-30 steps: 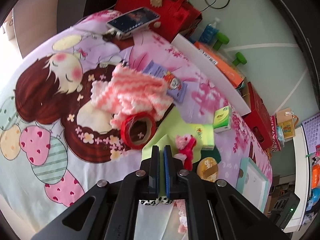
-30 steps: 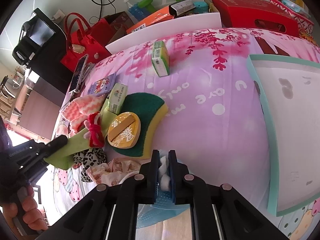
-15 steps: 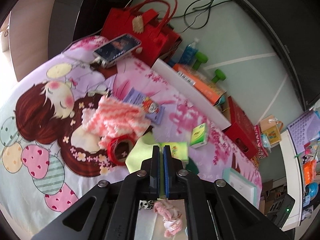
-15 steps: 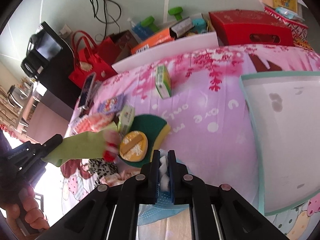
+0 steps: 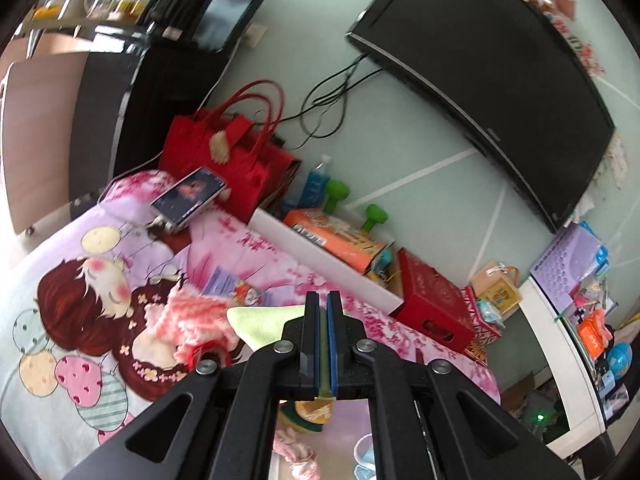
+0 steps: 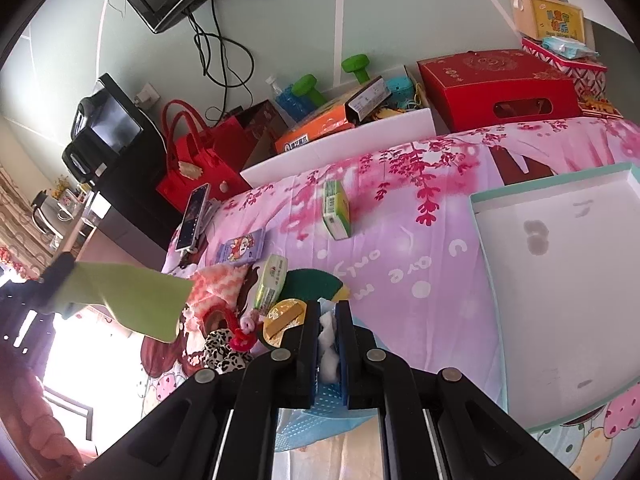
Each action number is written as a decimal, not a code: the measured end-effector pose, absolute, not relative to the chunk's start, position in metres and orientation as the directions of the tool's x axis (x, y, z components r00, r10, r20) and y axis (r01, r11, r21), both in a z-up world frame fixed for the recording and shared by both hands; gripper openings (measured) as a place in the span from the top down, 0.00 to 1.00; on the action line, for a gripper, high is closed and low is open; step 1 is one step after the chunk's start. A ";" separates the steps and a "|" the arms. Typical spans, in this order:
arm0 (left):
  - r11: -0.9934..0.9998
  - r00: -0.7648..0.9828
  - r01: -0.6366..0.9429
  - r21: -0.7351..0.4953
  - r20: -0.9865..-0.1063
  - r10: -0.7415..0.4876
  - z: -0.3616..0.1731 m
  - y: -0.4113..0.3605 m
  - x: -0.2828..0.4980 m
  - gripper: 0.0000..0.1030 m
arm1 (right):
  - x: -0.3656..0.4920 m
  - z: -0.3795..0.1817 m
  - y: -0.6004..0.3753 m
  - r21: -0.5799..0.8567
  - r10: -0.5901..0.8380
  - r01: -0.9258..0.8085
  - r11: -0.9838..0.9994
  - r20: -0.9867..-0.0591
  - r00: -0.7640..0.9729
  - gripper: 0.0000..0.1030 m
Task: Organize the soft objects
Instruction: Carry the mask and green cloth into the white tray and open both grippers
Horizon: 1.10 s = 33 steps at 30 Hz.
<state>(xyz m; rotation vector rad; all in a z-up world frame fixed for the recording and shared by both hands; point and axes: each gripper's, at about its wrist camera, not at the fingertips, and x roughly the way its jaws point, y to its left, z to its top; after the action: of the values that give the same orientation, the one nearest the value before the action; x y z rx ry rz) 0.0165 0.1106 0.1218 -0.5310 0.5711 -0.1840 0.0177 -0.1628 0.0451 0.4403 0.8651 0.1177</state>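
My left gripper [image 5: 323,300] is shut on a light green cloth [image 5: 260,322], which hangs lifted above the bed. In the right wrist view that cloth [image 6: 132,300] spreads out from the left gripper [image 6: 54,282] at the left edge. My right gripper [image 6: 328,308] is shut on a white and light blue soft cloth [image 6: 327,340] that trails down under the jaws. A pink-white knitted piece [image 6: 218,284], a leopard-print cloth [image 6: 224,350] and a small red and pink toy [image 6: 242,336] lie on the bed beneath the green cloth.
A white tray with a teal rim [image 6: 560,420] lies on the bed at the right. A green-yellow sponge [image 6: 316,284], a round yellow lid [image 6: 282,316], two tissue packs [image 6: 336,210], a phone [image 6: 194,216] and a red tape roll [image 5: 208,354] lie about. Red bag [image 5: 224,160] and boxes stand by the wall.
My left gripper has risen and tilted up, lifting the green cloth off the bed; the pink toy has dropped off it. The right gripper has risen a little with its cloth.
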 end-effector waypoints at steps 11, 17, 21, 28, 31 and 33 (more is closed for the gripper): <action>0.867 0.774 0.153 -0.474 -0.488 -0.404 0.122 0.046 0.025 0.97 | 0.007 0.056 -0.208 0.375 0.142 0.196 0.906 -0.706 0.694 0.92; 0.861 0.693 0.266 -0.434 -0.534 -0.484 0.117 -0.016 0.026 0.97 | -0.005 0.058 -0.255 0.372 0.052 0.307 0.876 -0.706 0.707 0.92; 0.843 0.611 0.336 -0.419 -0.585 -0.534 0.110 -0.064 0.027 0.97 | -0.016 0.060 -0.289 0.351 -0.041 0.400 0.847 -0.707 0.706 0.92; 0.814 0.531 0.447 -0.372 -0.621 -0.576 0.104 -0.137 0.030 0.97 | -0.036 0.055 -0.340 0.292 -0.218 0.571 0.768 -0.719 0.660 0.92; 0.792 0.511 0.482 -0.375 -0.614 -0.602 0.102 -0.159 0.036 0.97 | -0.044 0.054 -0.355 0.275 -0.270 0.617 0.737 -0.717 0.642 0.92; 0.775 0.492 0.500 -0.387 -0.610 -0.622 0.098 -0.173 0.041 0.97 | -0.049 0.052 -0.364 0.263 -0.303 0.645 0.717 -0.716 0.629 0.92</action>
<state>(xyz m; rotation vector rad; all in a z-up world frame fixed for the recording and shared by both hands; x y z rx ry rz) 0.0407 -0.1729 0.0979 -0.1663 0.8071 -0.6845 -0.0485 -0.3644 0.0524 0.5395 0.6955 -0.5744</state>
